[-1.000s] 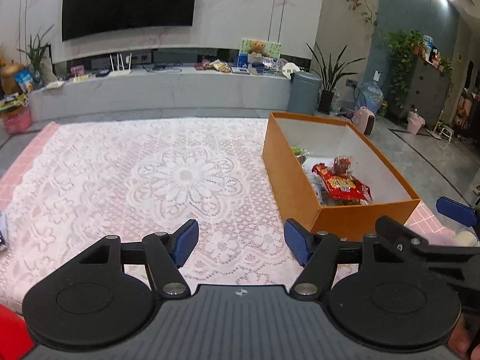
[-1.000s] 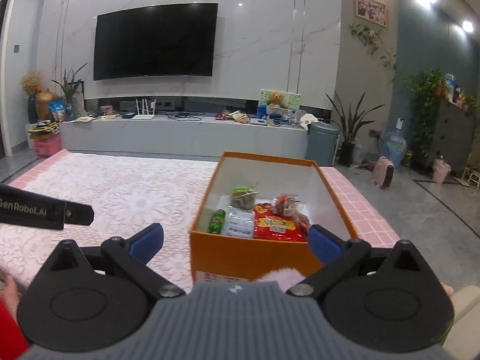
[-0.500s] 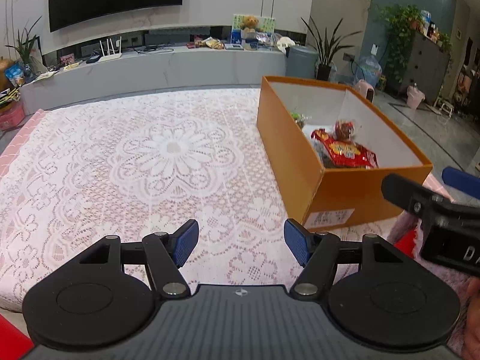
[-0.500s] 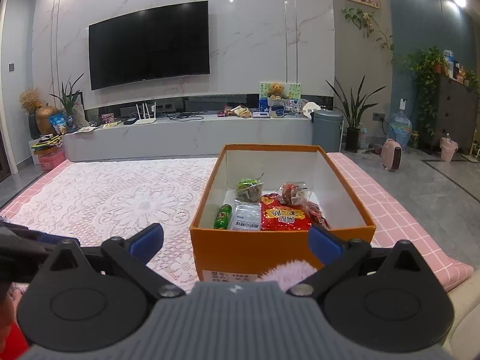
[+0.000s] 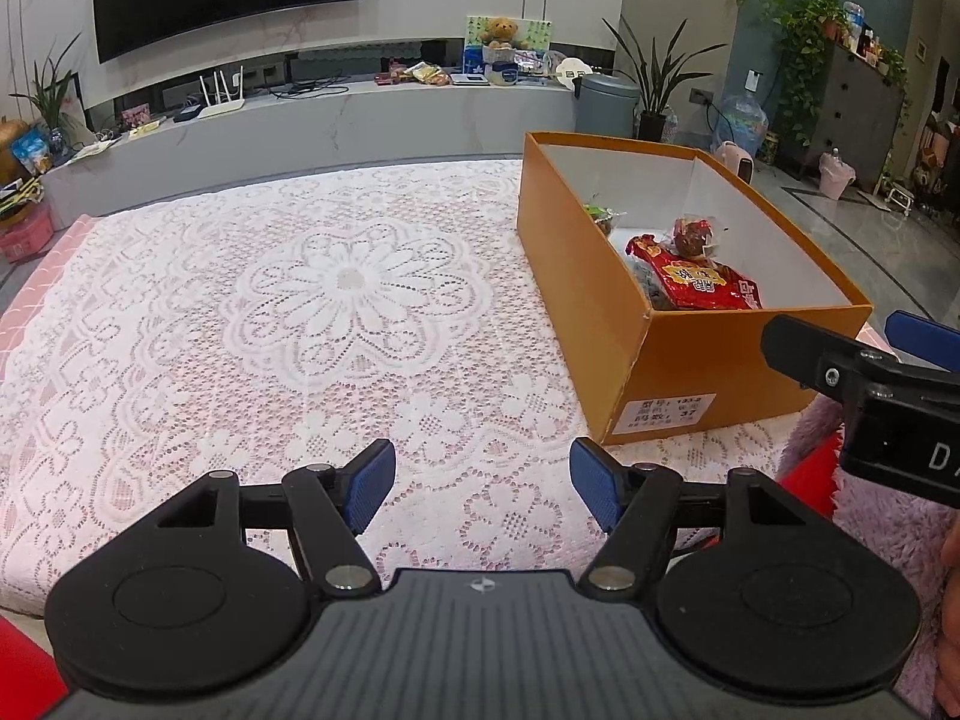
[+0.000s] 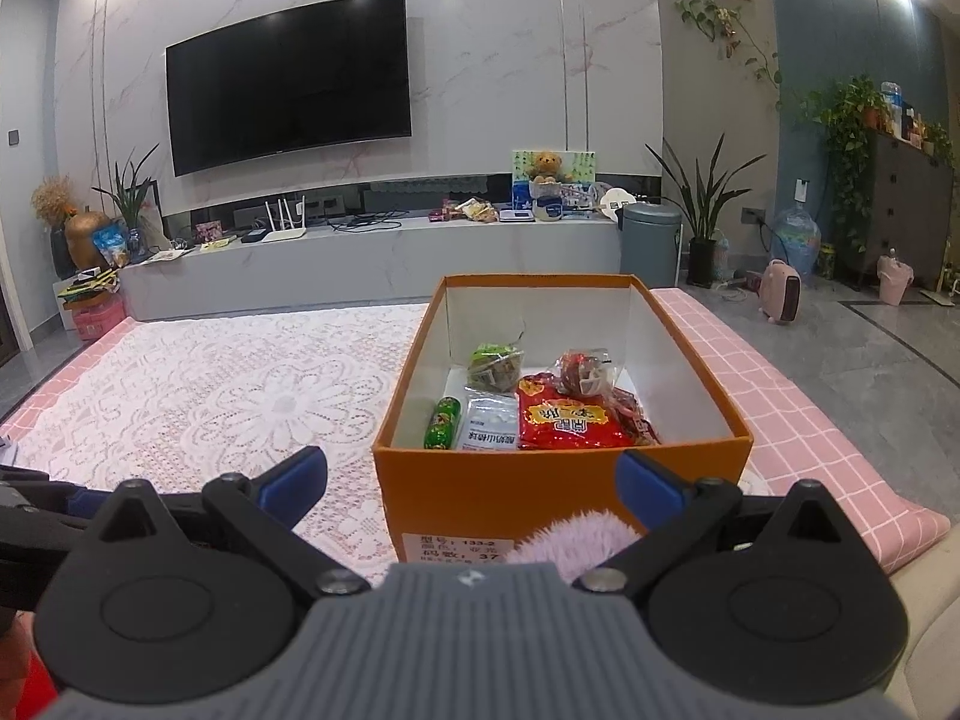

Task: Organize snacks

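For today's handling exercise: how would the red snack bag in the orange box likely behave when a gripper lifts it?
The red snack bag looks like thin glossy film, so probably floppy and slippery. It seems puffy, so likely light. A wrapped snack rests on it and might slide off.

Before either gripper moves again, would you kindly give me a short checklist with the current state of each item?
1. Left gripper open and holding nothing: ok.
2. Right gripper open and holding nothing: ok.
3. Orange box upright on the lace tablecloth, top open: ok.
4. Snacks inside the box, including the red packet and green tube: ok.
5. No snack left on the visible tablecloth: ok; areas outside both views: cannot tell.
6. Grippers apart from each other: ok, though the right one sits close beside the left in the left wrist view.
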The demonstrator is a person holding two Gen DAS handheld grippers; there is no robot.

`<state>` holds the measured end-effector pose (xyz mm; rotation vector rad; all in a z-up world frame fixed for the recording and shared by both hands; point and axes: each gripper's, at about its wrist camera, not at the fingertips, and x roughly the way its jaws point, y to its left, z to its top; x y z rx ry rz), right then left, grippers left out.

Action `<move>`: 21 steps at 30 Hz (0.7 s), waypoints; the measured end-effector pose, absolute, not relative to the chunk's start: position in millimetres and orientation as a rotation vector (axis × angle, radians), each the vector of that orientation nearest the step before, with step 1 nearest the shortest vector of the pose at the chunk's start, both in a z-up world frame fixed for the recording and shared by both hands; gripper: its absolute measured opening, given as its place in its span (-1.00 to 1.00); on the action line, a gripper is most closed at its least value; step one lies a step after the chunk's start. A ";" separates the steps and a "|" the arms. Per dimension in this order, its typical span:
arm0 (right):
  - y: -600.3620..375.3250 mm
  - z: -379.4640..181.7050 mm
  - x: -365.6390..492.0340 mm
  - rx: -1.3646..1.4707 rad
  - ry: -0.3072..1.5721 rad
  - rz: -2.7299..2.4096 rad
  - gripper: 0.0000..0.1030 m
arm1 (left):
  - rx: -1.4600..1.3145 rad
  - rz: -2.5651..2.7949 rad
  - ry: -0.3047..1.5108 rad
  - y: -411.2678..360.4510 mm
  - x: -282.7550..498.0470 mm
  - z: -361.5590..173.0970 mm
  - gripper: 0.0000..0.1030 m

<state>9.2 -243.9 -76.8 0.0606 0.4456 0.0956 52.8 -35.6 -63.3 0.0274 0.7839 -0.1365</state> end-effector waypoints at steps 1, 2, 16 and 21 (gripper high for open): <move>-244.9 -77.1 9.6 0.064 0.447 0.096 0.94 | 0.027 -0.136 0.783 -35.4 52.5 -63.0 0.52; -245.5 -77.3 10.0 0.068 0.449 0.096 0.94 | 0.027 -0.135 0.782 -35.1 52.2 -62.4 0.52; -243.9 -77.6 11.4 0.057 0.460 0.096 0.94 | 0.017 -0.138 0.789 -31.8 53.8 -60.1 0.52; -243.8 -77.7 11.4 0.057 0.460 0.096 0.94 | 0.013 -0.135 0.791 -30.7 54.0 -60.5 0.52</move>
